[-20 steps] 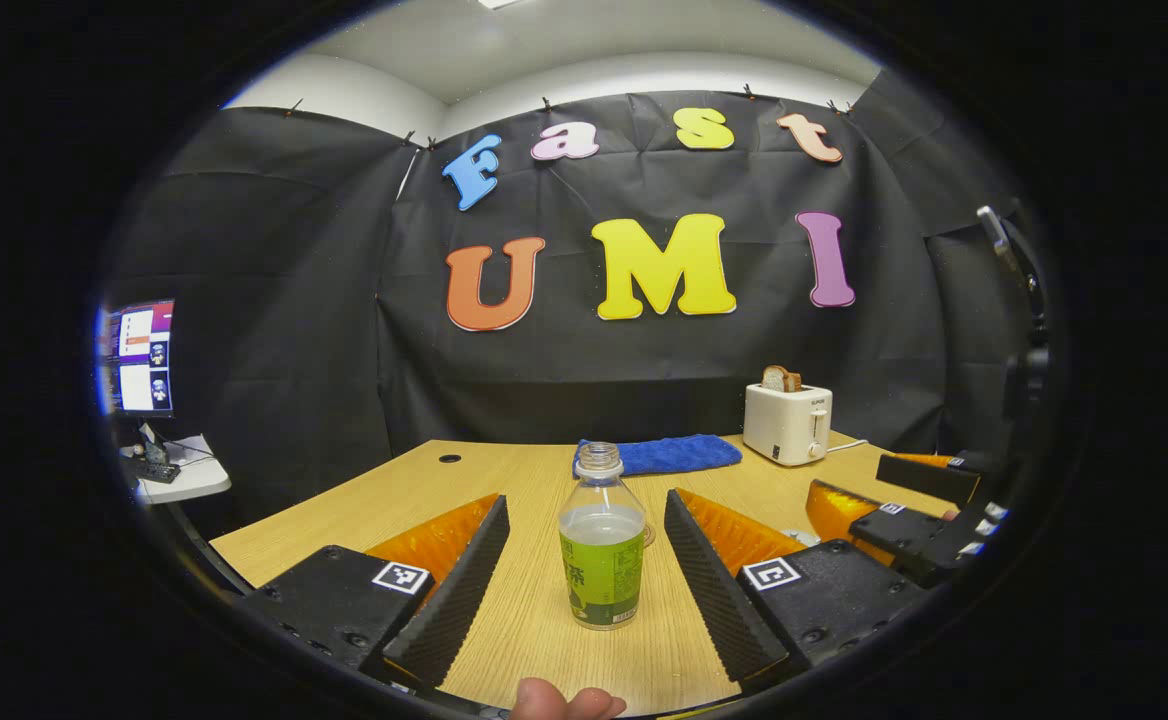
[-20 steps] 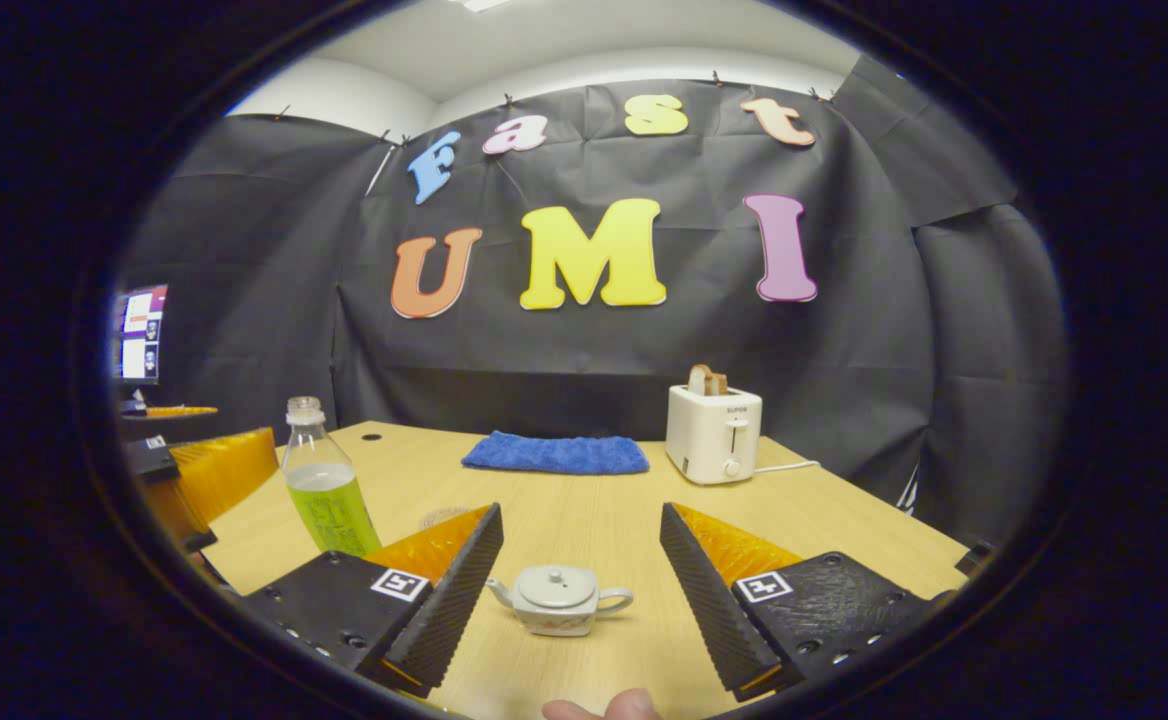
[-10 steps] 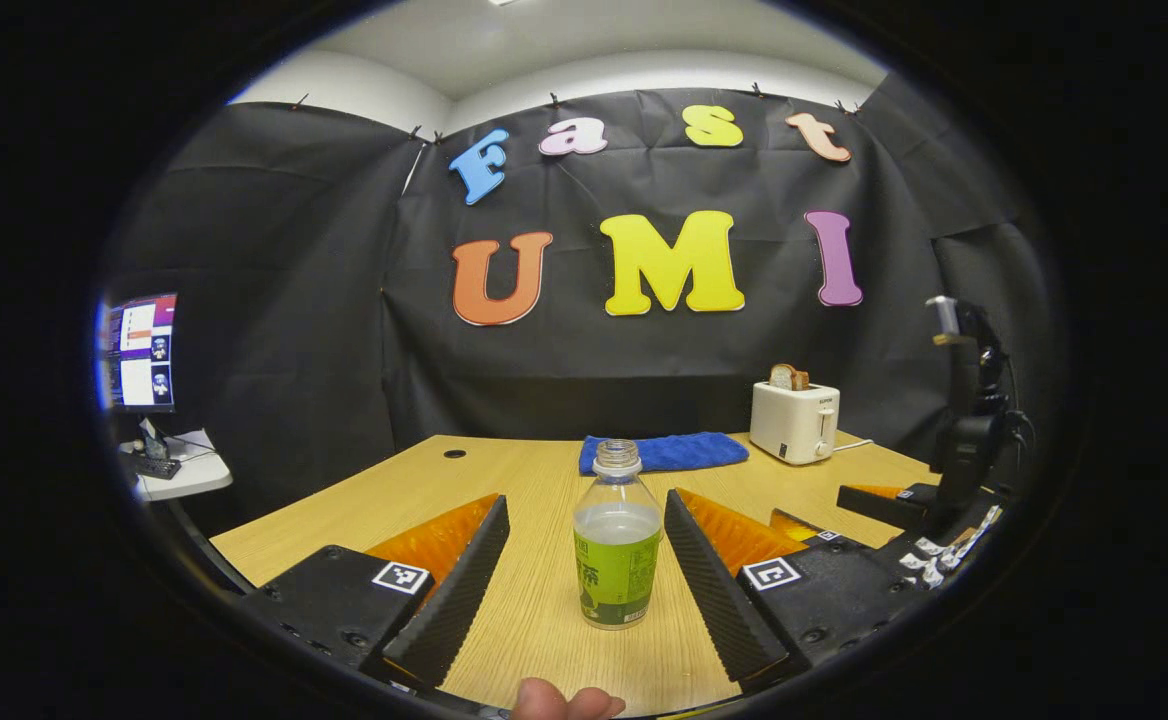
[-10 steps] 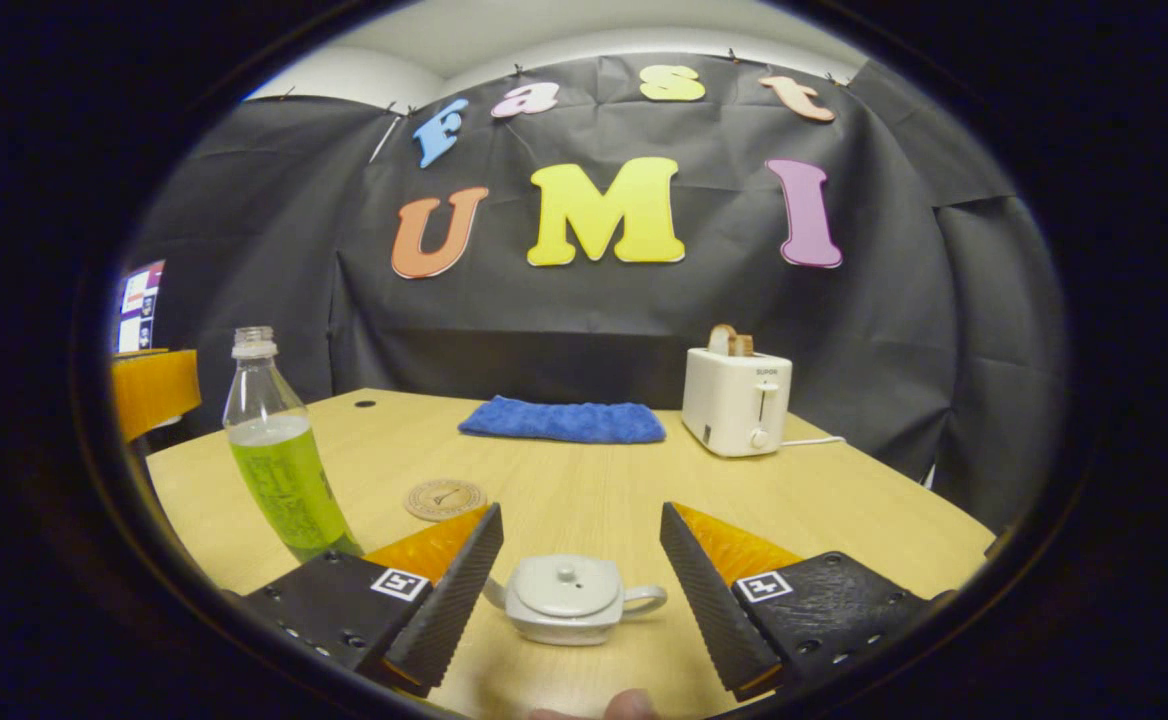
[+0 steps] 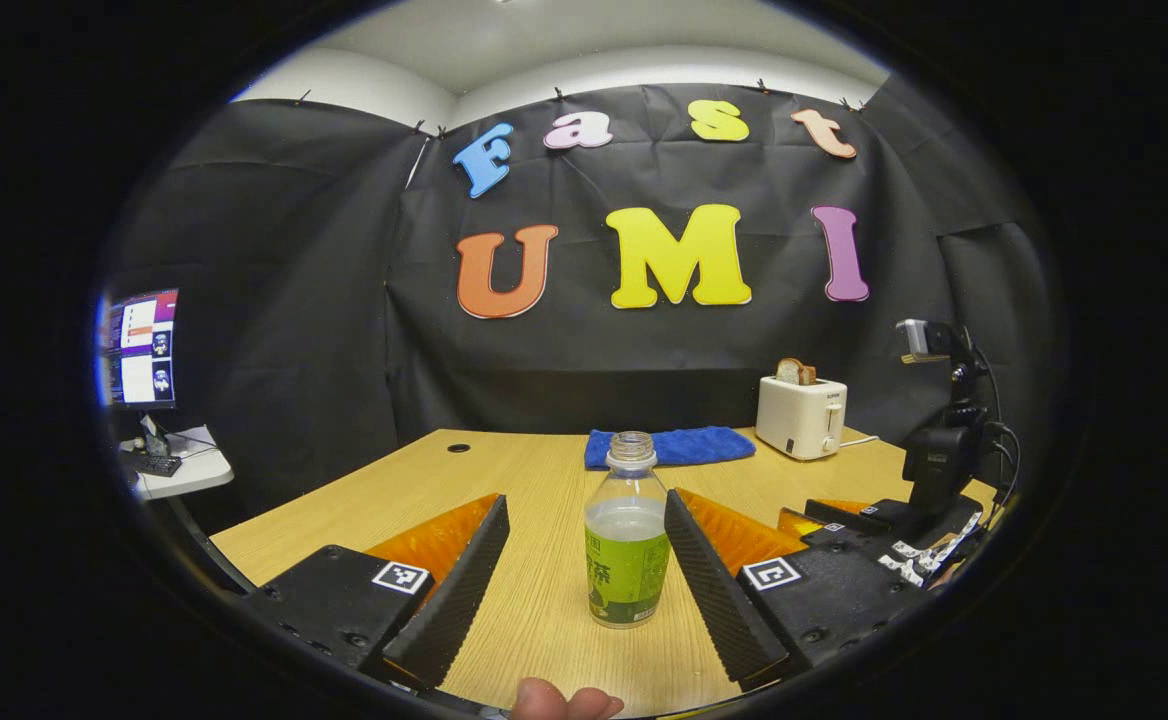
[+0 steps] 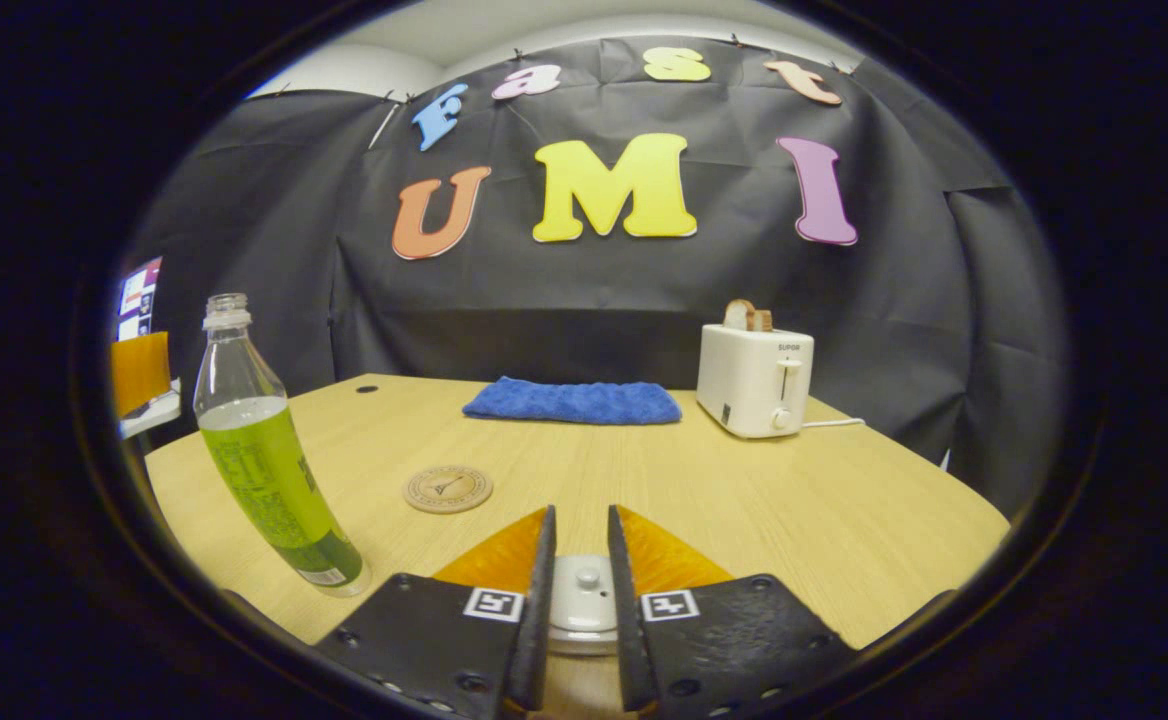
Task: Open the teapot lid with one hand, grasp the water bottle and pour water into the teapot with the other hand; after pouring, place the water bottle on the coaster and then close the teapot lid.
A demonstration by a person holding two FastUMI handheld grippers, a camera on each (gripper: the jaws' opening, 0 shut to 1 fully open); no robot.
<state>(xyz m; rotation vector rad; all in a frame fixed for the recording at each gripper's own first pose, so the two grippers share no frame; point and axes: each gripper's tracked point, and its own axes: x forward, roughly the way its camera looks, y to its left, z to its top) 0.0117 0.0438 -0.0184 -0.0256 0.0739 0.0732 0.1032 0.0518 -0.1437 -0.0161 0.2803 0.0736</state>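
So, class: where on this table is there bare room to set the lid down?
Bare wood lies between the coaster, blue towel and toaster, and on the table's right side. It is crowded near the teapot, under the right tool, and by the water bottle.

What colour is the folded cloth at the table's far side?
Blue; the cloth shows best in the right gripper view.

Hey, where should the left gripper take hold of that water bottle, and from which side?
Grip the water bottle around its labelled lower body, coming in level from the front. It stands upright between the open left gripper fingers, and the body is wider and straighter than its narrow neck.
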